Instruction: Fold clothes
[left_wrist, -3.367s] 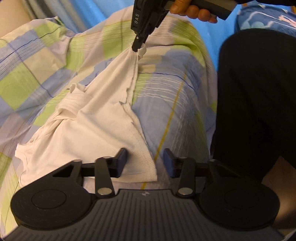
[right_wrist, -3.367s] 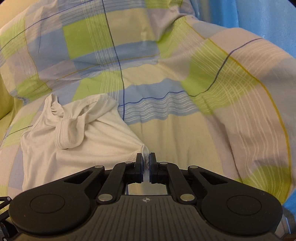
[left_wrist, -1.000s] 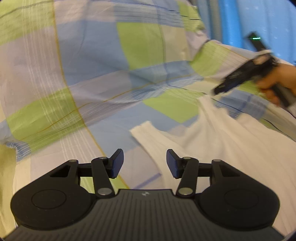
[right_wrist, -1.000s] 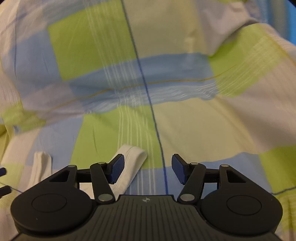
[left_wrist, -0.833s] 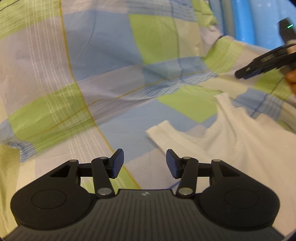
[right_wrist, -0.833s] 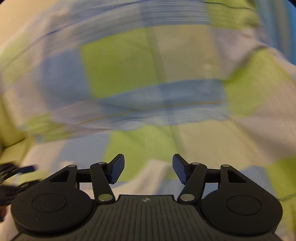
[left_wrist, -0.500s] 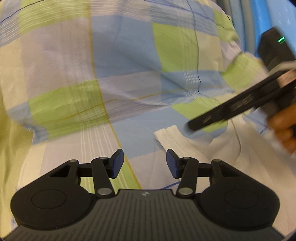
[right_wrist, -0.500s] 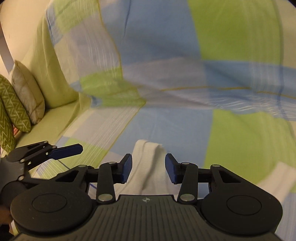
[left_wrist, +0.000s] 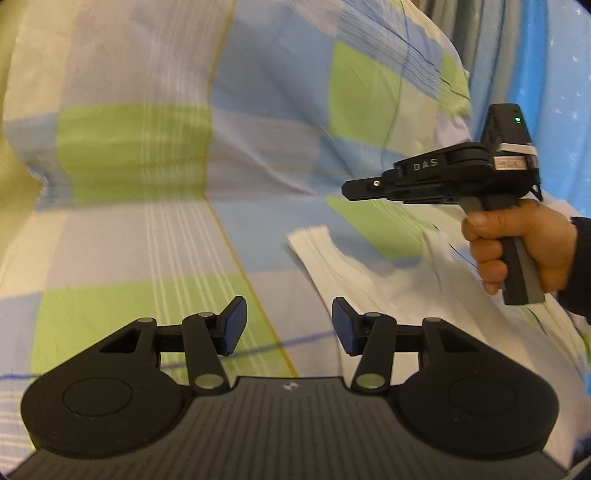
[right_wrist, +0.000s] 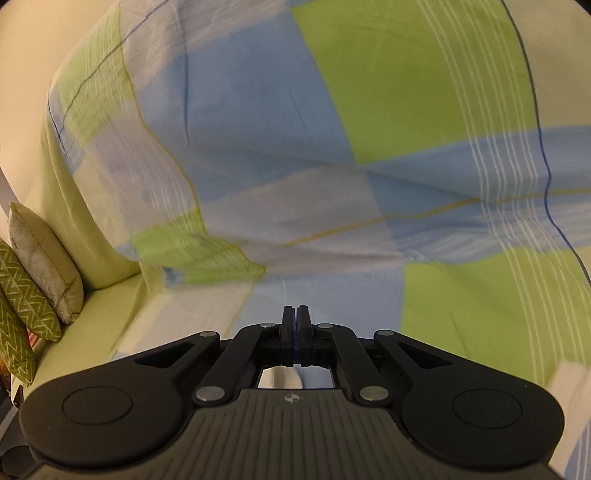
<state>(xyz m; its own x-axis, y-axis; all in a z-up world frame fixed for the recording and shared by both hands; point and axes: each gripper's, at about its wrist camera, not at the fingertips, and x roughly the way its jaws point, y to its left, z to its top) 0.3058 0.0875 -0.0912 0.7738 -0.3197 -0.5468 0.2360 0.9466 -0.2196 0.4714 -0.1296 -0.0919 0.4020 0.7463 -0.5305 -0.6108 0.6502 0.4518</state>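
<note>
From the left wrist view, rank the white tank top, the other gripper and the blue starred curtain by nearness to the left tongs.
1. White tank top, just ahead, right.
2. Right tongs, held above it, right.
3. Blue starred curtain, far right background.

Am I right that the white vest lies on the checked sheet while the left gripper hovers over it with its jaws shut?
Not quite: the left wrist view shows the left gripper with its jaws open. The white vest does lie on the checked sheet.
</note>
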